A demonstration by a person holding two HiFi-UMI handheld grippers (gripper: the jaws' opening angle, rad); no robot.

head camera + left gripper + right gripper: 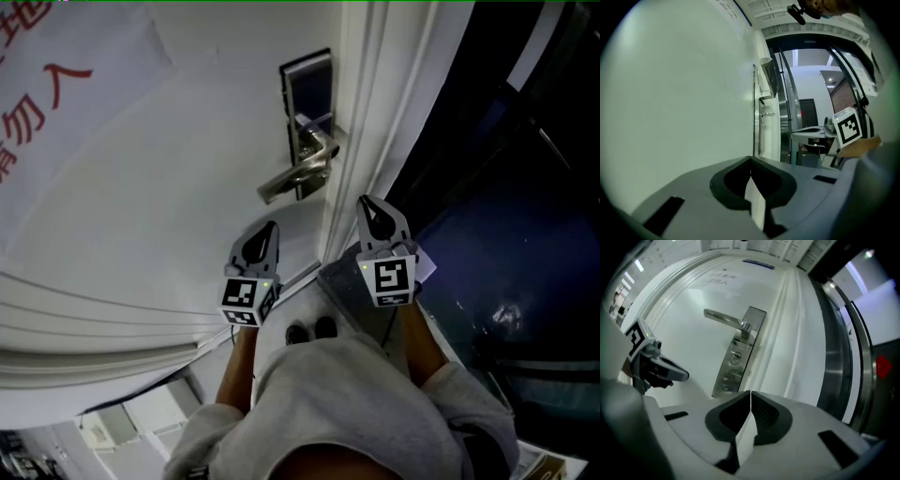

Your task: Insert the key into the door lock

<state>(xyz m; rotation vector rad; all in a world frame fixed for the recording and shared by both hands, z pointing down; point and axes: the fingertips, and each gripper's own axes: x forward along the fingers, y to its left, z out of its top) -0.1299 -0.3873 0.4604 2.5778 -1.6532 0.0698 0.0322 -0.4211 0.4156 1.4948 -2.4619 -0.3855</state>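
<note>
1. The right gripper [750,397] is hovering in front of the door [169,150]. Its jaws are pressing together with nothing between them, so it is not carrying a key.
2. The left gripper [751,161] is hanging near the door's flat face, lower-left of the handle [723,318] in the head view. Its jaws are likewise meeting on nothing.
3. On the metal lock plate [740,348], below the handle, a small stub [736,356] is sticking out of the round keyhole. It is too small to be sure of, but it is looking like the key sitting in the lock.
4. Judging from that, the inserting is appearing done or nearly so. Neither gripper is touching the plate, and both are standing apart from it.
5. What is probably remaining is only a check that the key is sitting fully in. If the stub is merely part of the lock, the key is showing nowhere and the task is not yet under way.
</note>
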